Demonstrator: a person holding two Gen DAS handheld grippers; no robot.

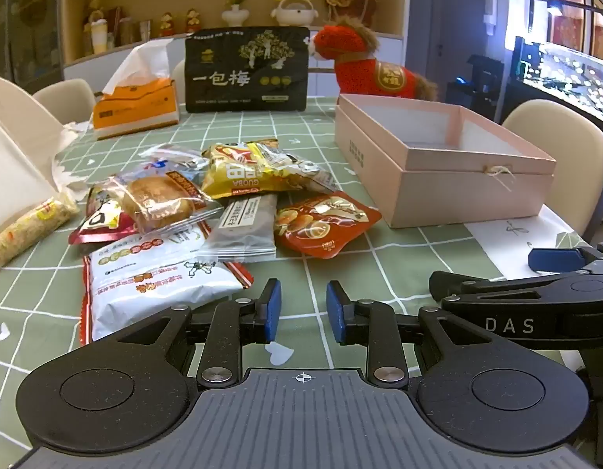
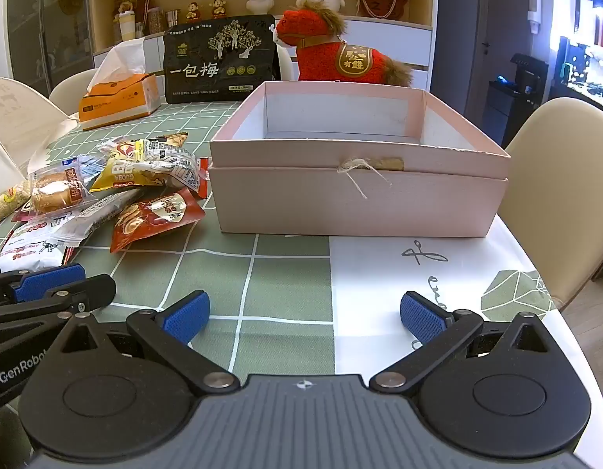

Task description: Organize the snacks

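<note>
Holding my left gripper (image 1: 303, 310) low over the green checked tablecloth (image 1: 340, 242), its blue pads a narrow gap apart on nothing; my right gripper (image 2: 305, 312) spread wide, also empty; the heap of snack packets (image 1: 207, 203) lies just beyond the left one, left of the one open pink cardboard box (image 2: 356, 191); I count about nine packets; the grey bar packet (image 1: 244, 226) runs near-to-far; the long rice-cracker stick (image 1: 31, 226) slants from near left to far right.
</note>
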